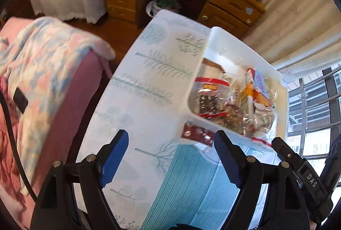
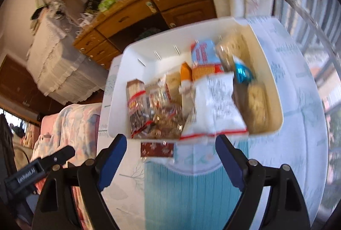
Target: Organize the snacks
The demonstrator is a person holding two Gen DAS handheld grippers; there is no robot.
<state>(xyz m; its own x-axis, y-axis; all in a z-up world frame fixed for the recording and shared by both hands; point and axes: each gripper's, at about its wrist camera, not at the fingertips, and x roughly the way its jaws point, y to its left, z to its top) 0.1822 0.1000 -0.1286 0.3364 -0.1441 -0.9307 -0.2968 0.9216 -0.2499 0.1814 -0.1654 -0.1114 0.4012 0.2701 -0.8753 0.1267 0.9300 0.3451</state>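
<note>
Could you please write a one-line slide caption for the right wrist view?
Open right hand-held gripper hovers before a white plastic bin packed with snack packets, a dark red snowflake-print packet lying outside it.

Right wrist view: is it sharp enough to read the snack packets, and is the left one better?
Right wrist view: motion blur smears the snack packets in the white bin; no print readable. Left wrist view: slightly sharper, window overexposed, fisheye bends the table edge.

- My left gripper [image 1: 171,157] hangs above the table [image 1: 136,106] with its jaws spread wide and nothing between them.
- The white bin [image 1: 215,46], crammed with snack packets [image 1: 210,100], sits toward the table's far right corner.
- A dark red packet [image 1: 197,134] lies on the cloth, touching the bin's near wall.
</note>
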